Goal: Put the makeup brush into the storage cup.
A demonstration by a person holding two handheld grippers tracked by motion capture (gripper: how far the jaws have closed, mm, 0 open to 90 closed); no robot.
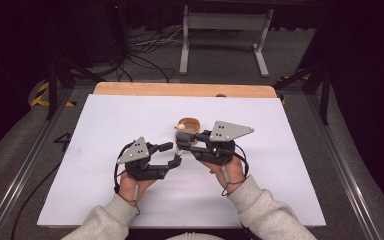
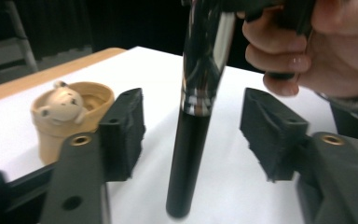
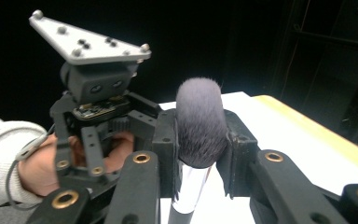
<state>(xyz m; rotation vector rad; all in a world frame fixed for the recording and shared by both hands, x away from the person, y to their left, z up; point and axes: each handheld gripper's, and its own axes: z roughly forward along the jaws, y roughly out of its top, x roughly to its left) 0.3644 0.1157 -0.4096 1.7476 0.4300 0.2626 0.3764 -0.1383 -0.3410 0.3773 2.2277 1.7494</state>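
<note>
- Jaws first, high view: left gripper (image 1: 174,154) parted, right gripper (image 1: 181,142) clamped on the brush, both meeting just in front of the small tan pot (image 1: 188,125) on the white counter (image 1: 105,130); a hand-over looks in hand.
- Left gripper view: black brush handle (image 2: 186,163) stands between open pads, untouched; pot holds a pale bear figure (image 2: 64,103).
- Right gripper view: jaws pinch the brush (image 3: 200,126) at its bristle base; next, carry it towards the pot, likely.

Brush (image 3: 199,126) upright between right gripper (image 3: 200,154) jaws, handle between left gripper (image 2: 191,135) jaws; cup (image 1: 188,126) holding bear figure (image 2: 64,101) on white board (image 1: 105,125), just behind both grippers
</note>
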